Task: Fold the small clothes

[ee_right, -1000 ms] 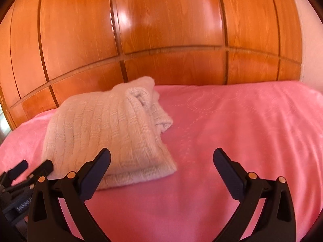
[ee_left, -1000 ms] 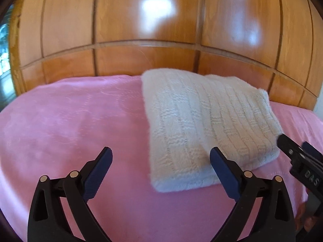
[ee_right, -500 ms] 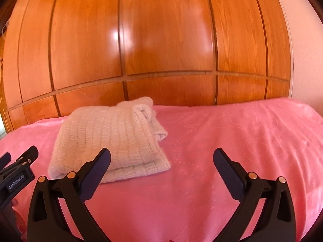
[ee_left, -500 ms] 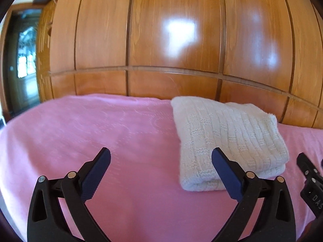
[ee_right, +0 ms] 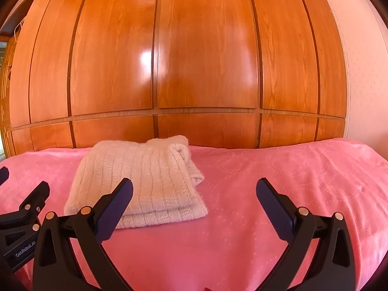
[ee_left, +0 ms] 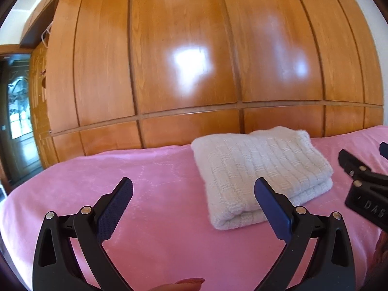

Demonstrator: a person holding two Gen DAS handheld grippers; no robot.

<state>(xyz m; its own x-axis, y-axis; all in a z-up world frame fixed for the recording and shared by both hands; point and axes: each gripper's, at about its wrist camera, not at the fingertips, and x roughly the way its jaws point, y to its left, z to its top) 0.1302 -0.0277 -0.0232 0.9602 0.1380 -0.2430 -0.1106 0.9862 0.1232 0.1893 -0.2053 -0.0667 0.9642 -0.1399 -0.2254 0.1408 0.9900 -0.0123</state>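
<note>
A cream knitted garment [ee_left: 262, 167] lies folded into a thick rectangle on the pink bedspread [ee_left: 150, 184]. It also shows in the right wrist view [ee_right: 143, 177]. My left gripper [ee_left: 194, 206] is open and empty, in front of the garment and to its left, apart from it. My right gripper [ee_right: 194, 206] is open and empty, in front of the garment and to its right, apart from it. Each gripper shows at the edge of the other's view: the right one [ee_left: 366, 184] and the left one [ee_right: 21, 220].
A wall of glossy wooden wardrobe panels [ee_right: 201, 72] stands right behind the bed. A doorway with a glazed door [ee_left: 17, 118] is at the far left. A pale wall [ee_right: 363, 77] is at the far right.
Both grippers have drawn back and risen away from the folded garment, which now looks smaller and farther. The garment has not moved. Both stay open.
</note>
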